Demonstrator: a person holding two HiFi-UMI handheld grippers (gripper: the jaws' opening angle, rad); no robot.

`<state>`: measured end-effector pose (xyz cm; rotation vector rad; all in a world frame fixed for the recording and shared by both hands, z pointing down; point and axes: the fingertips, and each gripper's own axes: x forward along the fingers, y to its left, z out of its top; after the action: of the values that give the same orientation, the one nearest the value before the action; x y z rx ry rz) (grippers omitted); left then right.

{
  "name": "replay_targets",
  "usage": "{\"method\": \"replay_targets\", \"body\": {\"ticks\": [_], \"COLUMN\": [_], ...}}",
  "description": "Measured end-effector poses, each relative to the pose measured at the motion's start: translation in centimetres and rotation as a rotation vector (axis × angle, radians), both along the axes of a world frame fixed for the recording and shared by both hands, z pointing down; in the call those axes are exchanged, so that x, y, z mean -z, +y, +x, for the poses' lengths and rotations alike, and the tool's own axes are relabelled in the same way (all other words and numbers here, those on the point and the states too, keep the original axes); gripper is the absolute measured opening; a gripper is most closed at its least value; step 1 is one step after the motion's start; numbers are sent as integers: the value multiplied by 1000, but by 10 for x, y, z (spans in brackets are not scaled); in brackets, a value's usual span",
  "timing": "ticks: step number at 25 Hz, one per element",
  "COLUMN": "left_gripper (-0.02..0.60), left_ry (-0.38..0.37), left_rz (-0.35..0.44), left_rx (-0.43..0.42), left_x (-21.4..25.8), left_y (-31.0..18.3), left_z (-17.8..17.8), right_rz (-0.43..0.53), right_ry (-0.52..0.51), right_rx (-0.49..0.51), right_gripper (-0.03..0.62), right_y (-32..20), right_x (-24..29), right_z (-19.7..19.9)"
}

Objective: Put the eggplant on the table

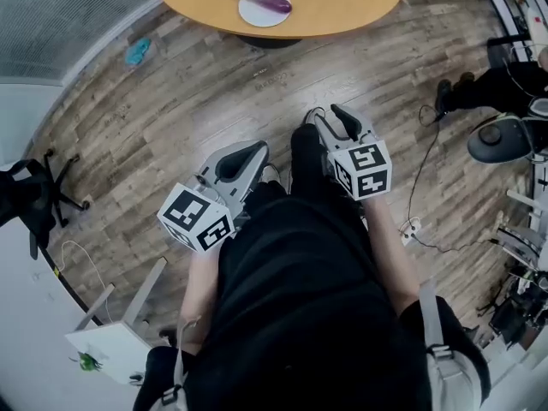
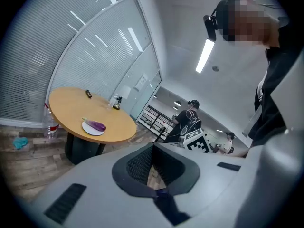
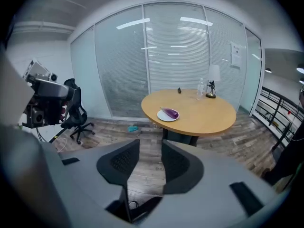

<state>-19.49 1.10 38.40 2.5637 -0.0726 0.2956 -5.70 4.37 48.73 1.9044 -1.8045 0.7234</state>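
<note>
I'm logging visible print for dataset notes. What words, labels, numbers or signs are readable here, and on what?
None can be read.
Wall sheet: print too small to read.
Bottle label: too blurred to read.
Left marker cube, right marker cube: square black-and-white patterns only, no letters.

The left gripper (image 2: 153, 148), tips together with nothing between them, faces a round wooden table (image 2: 71, 108) ahead to its left, where an eggplant (image 2: 97, 125) lies on a white plate (image 2: 92, 132).
</note>
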Motion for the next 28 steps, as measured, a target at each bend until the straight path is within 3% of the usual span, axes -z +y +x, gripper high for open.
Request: {"method": "replay_targets", "body": {"ticks": [3,7,12,17,20,28], "left_gripper": [11,11,11,11,11,11], "left_ry": [18,35,19,12,10,-7], "left_rz": [7,41,47,73,82,119], "left_rx": [7,24,44,42,50,40], "left_x": [17,38,41,43,49,49], "left_y": [-2,-9,-16,-8,-2,17], "left_z": [1,4,14,47,64,94], "right_rz": [18,60,153,259,282,318], "right_ry": [3,-30,-83,-147,-160,-241], "right_rx": [-4,-15,26,124,181,212], "right_gripper": [63,18,17,17,17,15], "right_y": [12,12,2,6,9,28], "right_x": [27,62,101,133,139,141], "right_z": [-4,0,0,4,8,37]}}
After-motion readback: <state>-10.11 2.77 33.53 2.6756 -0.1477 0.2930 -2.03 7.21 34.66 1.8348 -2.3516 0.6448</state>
